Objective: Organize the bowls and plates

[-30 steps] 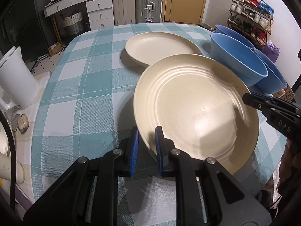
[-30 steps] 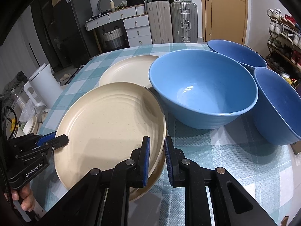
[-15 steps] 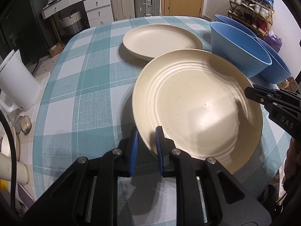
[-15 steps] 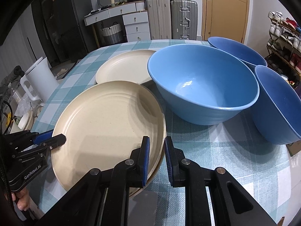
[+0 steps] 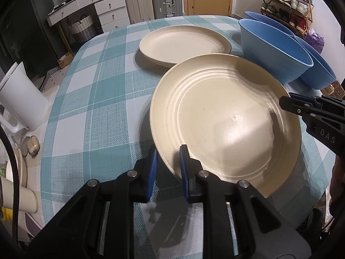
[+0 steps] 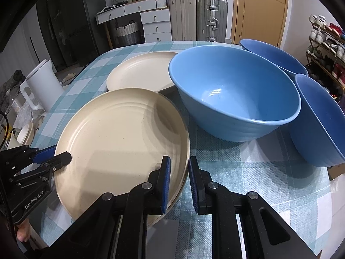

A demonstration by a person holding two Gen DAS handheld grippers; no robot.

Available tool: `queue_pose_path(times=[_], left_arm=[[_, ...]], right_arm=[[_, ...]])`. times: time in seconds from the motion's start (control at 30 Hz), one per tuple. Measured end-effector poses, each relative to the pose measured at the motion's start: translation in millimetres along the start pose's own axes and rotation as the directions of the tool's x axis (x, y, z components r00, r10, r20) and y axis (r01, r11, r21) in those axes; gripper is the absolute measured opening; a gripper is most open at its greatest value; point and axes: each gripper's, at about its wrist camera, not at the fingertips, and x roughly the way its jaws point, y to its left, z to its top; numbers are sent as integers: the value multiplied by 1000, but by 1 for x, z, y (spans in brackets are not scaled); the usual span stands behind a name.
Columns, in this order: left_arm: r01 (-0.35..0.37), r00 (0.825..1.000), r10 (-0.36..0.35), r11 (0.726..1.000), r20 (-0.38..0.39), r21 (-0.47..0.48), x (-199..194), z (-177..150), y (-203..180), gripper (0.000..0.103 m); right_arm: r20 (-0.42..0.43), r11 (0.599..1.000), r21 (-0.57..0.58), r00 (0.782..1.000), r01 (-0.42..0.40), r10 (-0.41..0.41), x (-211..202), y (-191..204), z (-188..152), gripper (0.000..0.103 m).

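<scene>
While both grippers, left [image 5: 167, 166] and right [image 6: 179, 178], pinch opposite rims of the near plate [image 5: 224, 120], jaws narrow, it should stay level and clear the bowl [image 6: 234, 99] toward the far plate [image 5: 184, 43].

Checked tablecloth [image 5: 90, 116] under plates [image 5: 183, 43], bowls [image 6: 232, 95]

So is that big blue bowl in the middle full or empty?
Empty. The right wrist view looks straight into the nearest blue bowl, and only its bare glossy bottom shows, with a light reflection and nothing inside.
</scene>
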Motion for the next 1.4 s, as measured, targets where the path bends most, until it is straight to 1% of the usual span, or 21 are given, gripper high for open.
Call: queue_pose_path(times=[0.2, 0.27, 0.37, 0.4, 0.5, 0.53, 0.57, 0.6, 0.63, 0.67, 0.7, 0.73, 0.77, 0.83, 0.87, 0.9, 0.93, 0.97, 1.07, 1.17, 1.4], left_arm=[[6, 1000, -6, 1000, 0, -3, 0, 0, 0, 17], [19, 1000, -19, 1000, -1, -9, -1, 0, 2, 21], [41, 999, -41, 999, 1, -26, -1, 1, 5, 23], [49, 999, -49, 998, 3, -30, -2, 1, 6, 24], [65, 998, -64, 997, 18, -36, -6, 2, 8, 34], [71, 997, -69, 997, 27, -42, -9, 3, 9, 40], [76, 997, -75, 996, 35, -50, -12, 3, 10, 44], [84, 996, -81, 995, 45, -58, -16, 4, 12, 46], [93, 995, -89, 993, 55, -67, -19, 5, 15, 52], [99, 994, -94, 992, 64, -78, -23, 6, 17, 61], [104, 993, -97, 990, 73, -93, -26, 7, 20, 66], [105, 992, -96, 988, 82, -112, -31, 8, 23, 77], [107, 991, -95, 986, 95, -130, -36, 9, 26, 80], [114, 988, -96, 982, 125, -149, -46, 10, 31, 81], [118, 986, -97, 981, 136, -154, -51, 10, 34, 84], [122, 984, -99, 979, 145, -161, -56, 11, 36, 86], [129, 982, -102, 977, 158, -171, -60, 12, 39, 92], [133, 980, -101, 973, 172, -186, -65, 12, 43, 103], [149, 975, -105, 963, 198, -224, -77, 14, 52, 102], [154, 974, -104, 956, 202, -249, -85, 21, 61, 102], [124, 974, -70, 960, 214, -252, -94, 45, 67, 102]], right_arm=[[-9, 1000, 4, 1000, -5, 5, 1, -2, 1, 17], [-17, 1000, 7, 1000, -10, 10, 2, -4, 1, 18], [-11, 1000, 12, 1000, -20, 20, -1, -6, 1, 24], [-8, 1000, 10, 1000, -24, 25, -2, -6, 1, 28], [5, 999, 11, 999, -43, 43, -8, -7, 1, 39], [12, 999, 12, 999, -49, 49, -11, -8, 1, 45], [19, 998, 14, 998, -56, 55, -14, -9, 1, 48], [29, 998, 16, 997, -66, 66, -19, -10, 1, 53], [37, 997, 16, 997, -71, 71, -23, -10, 1, 58], [45, 997, 15, 996, -74, 74, -27, -11, 1, 62], [54, 997, 15, 996, -79, 78, -31, -12, 1, 71], [65, 996, 15, 994, -87, 86, -36, -12, 1, 77], [79, 995, 14, 992, -97, 96, -41, -12, 2, 79], [98, 994, 5, 989, -111, 110, -53, -12, 4, 86], [108, 994, -4, 988, -113, 113, -58, -12, 5, 88], [116, 994, -12, 987, -111, 112, -63, -12, 6, 93], [126, 994, -23, 986, -106, 108, -68, -10, 8, 100], [136, 994, -31, 985, -105, 108, -73, -10, 10, 102], [158, 992, -40, 980, -118, 122, -84, -11, 15, 102], [180, 992, -39, 975, -124, 129, -93, -15, 22, 102], [211, 991, -37, 969, -125, 130, -109, -27, 52, 102]])
